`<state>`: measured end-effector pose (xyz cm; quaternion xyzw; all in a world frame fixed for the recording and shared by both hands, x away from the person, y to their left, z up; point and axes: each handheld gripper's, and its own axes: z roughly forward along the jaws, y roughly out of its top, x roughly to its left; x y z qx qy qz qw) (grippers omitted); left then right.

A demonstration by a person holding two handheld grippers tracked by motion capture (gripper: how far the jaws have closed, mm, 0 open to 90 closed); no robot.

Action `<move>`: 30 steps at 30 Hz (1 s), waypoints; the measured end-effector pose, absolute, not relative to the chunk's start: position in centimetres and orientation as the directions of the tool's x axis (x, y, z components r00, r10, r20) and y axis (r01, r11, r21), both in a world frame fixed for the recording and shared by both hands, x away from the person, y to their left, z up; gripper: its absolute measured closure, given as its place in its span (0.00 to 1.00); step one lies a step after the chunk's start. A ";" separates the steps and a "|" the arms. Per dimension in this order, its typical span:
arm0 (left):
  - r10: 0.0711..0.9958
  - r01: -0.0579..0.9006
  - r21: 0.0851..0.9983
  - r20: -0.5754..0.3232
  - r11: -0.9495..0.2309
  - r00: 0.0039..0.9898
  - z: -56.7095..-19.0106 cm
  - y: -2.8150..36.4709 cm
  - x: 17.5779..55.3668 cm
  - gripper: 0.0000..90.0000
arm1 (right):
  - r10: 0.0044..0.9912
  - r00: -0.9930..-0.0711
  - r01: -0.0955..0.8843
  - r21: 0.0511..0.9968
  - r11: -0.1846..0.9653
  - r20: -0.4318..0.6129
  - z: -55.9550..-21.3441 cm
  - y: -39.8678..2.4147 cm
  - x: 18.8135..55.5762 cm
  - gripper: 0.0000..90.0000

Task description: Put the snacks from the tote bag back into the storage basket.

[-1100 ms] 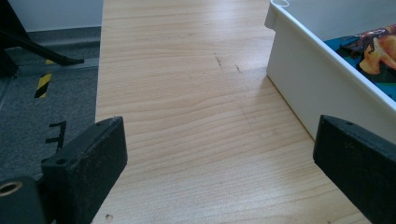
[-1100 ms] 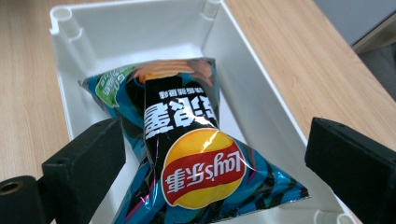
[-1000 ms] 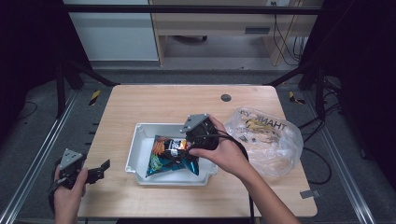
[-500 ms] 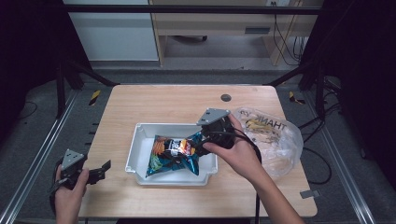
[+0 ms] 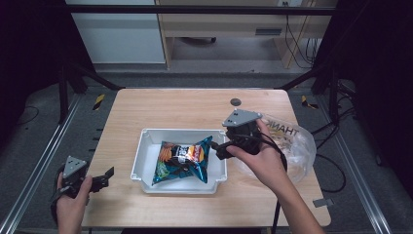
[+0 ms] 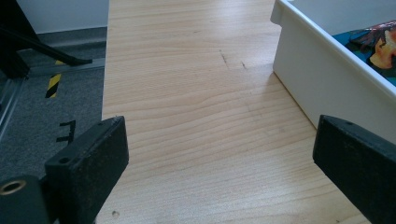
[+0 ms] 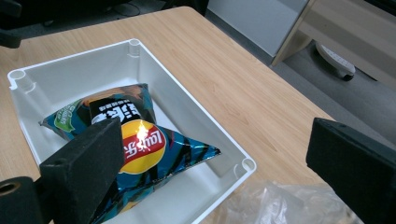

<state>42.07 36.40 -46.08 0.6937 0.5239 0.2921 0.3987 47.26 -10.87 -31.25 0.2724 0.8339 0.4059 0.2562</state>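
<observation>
Lying in the white bin (image 5: 141, 158), a chip bag (image 5: 182, 158).

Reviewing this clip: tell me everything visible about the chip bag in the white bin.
The chip bag is a glossy, puffed foil pouch, mostly teal-blue with orange and black patches and a red-and-yellow round logo that catches a glare. It looks sealed and full, and it lies flat and slightly askew on the floor of the white bin, one corner pointing toward the right gripper. That gripper's jaws are open beside the bin's right rim, gripping nothing; whether they touch the corner is unclear.
</observation>
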 end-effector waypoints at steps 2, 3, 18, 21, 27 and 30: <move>0.960 0.493 0.860 -0.013 -0.133 0.281 -46.1 36.4 42.1 0.04 | 0.668 -0.716 0.249 0.820 0.516 -0.203 -31.1 -11.2 47.2 0.05; 0.959 0.493 0.860 -0.013 -0.133 0.281 -46.1 36.4 42.1 0.04 | 0.672 -0.712 0.248 0.821 0.514 -0.205 -31.1 -11.4 47.1 0.05; 0.959 0.492 0.860 -0.010 -0.136 0.284 -46.1 36.4 42.1 0.04 | 0.709 -0.670 0.254 0.830 0.497 -0.219 -30.5 -14.1 45.7 0.05; 0.960 0.493 0.860 -0.015 -0.130 0.279 -46.0 36.4 42.0 0.04 | 0.718 -0.661 0.256 0.833 0.491 -0.220 -30.3 -14.7 45.3 0.05; 0.960 0.492 0.860 -0.011 -0.134 0.280 -46.1 36.4 42.0 0.04 | 0.732 -0.647 0.259 0.840 0.477 -0.217 -30.2 -15.6 44.9 0.05; 0.960 0.491 0.861 -0.010 -0.134 0.280 -46.0 36.4 42.0 0.04 | 0.740 -0.637 0.261 0.844 0.469 -0.214 -30.2 -16.1 44.7 0.05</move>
